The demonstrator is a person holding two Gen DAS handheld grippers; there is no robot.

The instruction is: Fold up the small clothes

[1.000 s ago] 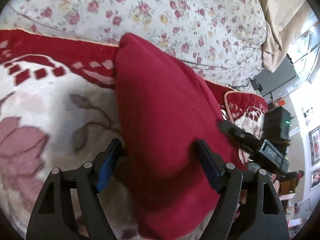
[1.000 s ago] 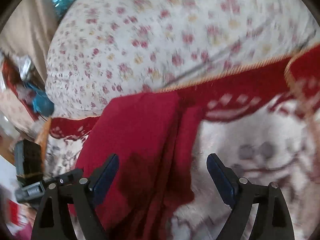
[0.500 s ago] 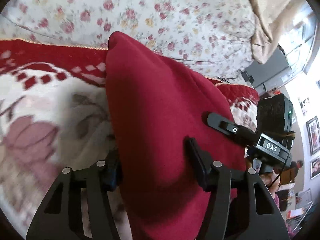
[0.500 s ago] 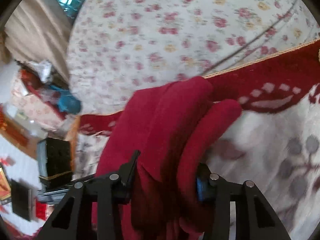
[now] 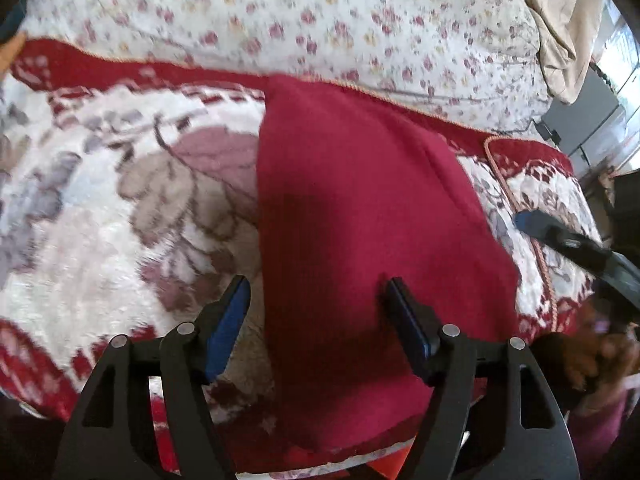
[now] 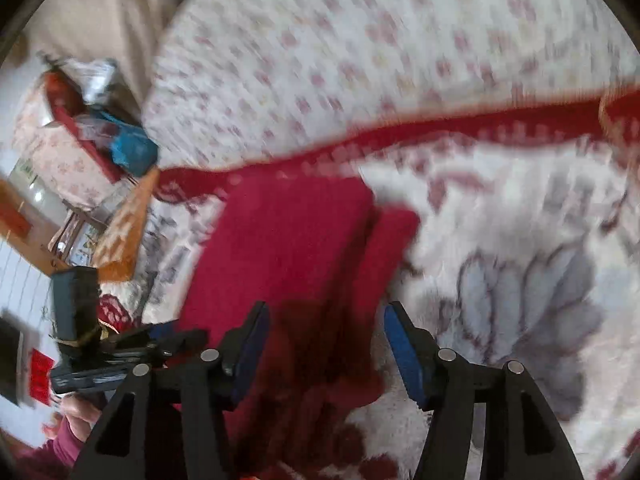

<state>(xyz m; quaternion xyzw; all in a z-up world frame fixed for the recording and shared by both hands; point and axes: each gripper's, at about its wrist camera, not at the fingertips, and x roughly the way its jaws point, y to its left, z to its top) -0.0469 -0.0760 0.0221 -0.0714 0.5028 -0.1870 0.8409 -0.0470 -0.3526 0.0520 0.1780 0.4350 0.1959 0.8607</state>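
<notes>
A dark red garment [image 5: 352, 216] lies folded lengthwise on a floral red-and-white blanket [image 5: 120, 216]. My left gripper [image 5: 316, 308] is open, its fingers straddling the garment's near left edge just above the cloth. In the right wrist view the same garment [image 6: 288, 248] lies flat with a second folded layer showing at its right edge. My right gripper [image 6: 324, 340] is open over the garment's near end and holds nothing. The right gripper's finger [image 5: 560, 236] shows at the right of the left wrist view.
A white quilt with small pink flowers [image 5: 320, 16] lies behind the blanket. The blanket's corded edge [image 5: 532, 240] runs close on the right. A black box [image 6: 74, 300] and room clutter [image 6: 100, 136] stand beyond the bed on the left.
Both grippers were closed on the lifted garment half a second ago. Now both have opened and the garment lies flat on the blanket. Both grippers have drawn back a little.
</notes>
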